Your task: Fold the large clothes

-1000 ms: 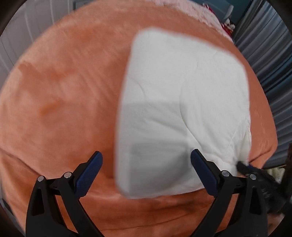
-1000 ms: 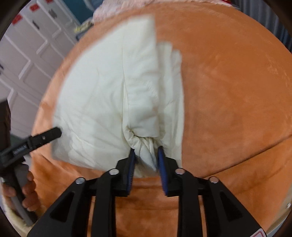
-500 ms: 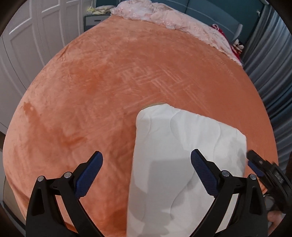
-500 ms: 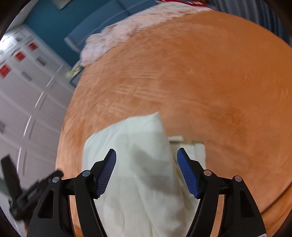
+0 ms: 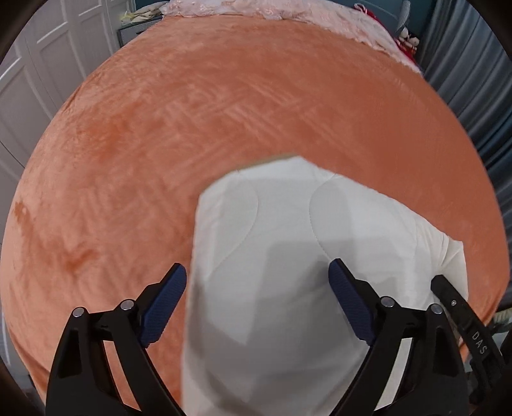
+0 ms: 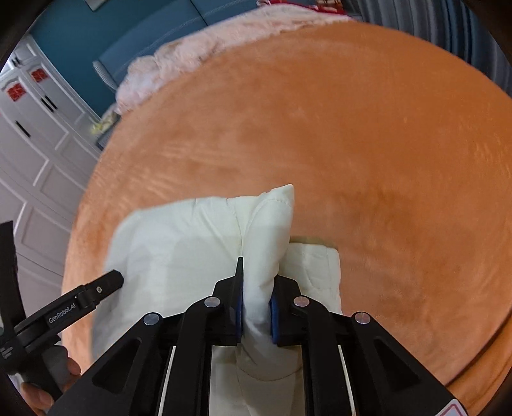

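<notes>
From the left wrist we see our left gripper (image 5: 256, 300) with its jaws spread wide and holding nothing; the folded cream-white quilted padded garment (image 5: 288, 256) lies beneath and between them on the orange plush bed cover (image 5: 192, 112), near the bed's front edge. This view shows the broad top face with its curved stitching, and a crumpled pale pink blanket (image 5: 288, 9) at the far end of the bed. The tip of the other tool reaches in at the garment's right side.

From the right wrist, our right gripper (image 6: 256, 307) has its jaws closed tight on a bunched ridge of the garment's cloth, pinched up from the bundle's right part. Only here do we see the stacked layers at the right edge and the lower fold peeking out.

We judge the piece light, soft and puffy, likely to spring open, so we would take it at a thick seamed edge, pinching through all layers.
</notes>
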{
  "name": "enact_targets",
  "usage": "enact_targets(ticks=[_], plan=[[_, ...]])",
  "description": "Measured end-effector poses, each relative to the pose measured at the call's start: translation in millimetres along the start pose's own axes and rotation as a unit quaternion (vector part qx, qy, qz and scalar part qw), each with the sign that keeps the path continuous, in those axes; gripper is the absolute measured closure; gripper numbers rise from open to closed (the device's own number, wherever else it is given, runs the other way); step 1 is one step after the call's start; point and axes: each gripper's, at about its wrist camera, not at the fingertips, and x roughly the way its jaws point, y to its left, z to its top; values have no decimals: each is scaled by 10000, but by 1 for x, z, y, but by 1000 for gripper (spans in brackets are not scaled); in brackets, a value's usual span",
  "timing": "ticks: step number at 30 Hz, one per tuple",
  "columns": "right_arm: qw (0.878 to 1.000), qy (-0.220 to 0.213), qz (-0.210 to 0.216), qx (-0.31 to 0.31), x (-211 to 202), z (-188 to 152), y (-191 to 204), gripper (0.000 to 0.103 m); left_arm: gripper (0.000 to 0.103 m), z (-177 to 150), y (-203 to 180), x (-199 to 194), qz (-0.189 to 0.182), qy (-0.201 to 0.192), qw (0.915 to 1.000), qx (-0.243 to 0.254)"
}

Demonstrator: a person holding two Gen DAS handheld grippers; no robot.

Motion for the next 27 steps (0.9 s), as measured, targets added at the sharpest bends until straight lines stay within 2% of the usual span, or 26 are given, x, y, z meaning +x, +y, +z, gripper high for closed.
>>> enact_targets(ticks=[4,9,16,27], plan=[[9993,28,-245,-292,27,-4,2,83,11,-6,4,20,6,57,9998,-213],[9994,89,-211,-272,43,-10,-1,77,5,-13,11,41,133,43,9992,-385],[9977,-31,-366,-571,54,-12,4,74,5,-18,4,53,493,-157,9983,-265],[9975,-109,-323,-614,63,-10,2,72,5,-20,3,65,665,-329,9968,-290]])
